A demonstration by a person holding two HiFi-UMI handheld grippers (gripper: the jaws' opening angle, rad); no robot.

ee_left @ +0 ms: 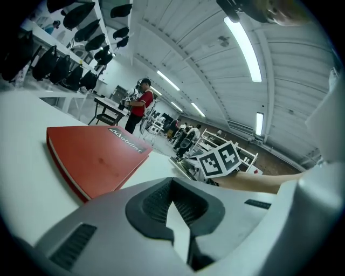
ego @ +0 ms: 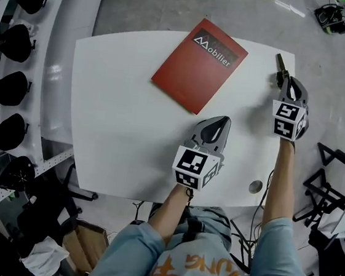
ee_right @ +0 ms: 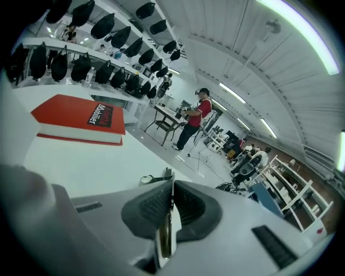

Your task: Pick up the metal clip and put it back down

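Observation:
The metal clip [ego: 281,65] is a dark, narrow piece at the table's far right corner. My right gripper [ego: 285,79] is shut on its near end. In the right gripper view the clip [ee_right: 163,234] shows as a thin metal strip pinched between the pads, and its tip sticks out past the right gripper [ee_right: 170,186] low over the white table [ee_right: 81,161]. I cannot tell whether it touches the surface. My left gripper [ego: 222,123] hovers over the table's middle front, shut and holding nothing. The left gripper [ee_left: 172,186] points toward the red book.
A red book [ego: 199,63] lies at the back middle of the white table [ego: 119,116]; it also shows as the book [ee_left: 91,156] and the book [ee_right: 81,124]. A round cable hole [ego: 255,186] sits near the front right edge. A rack of black items [ego: 16,42] runs along the left.

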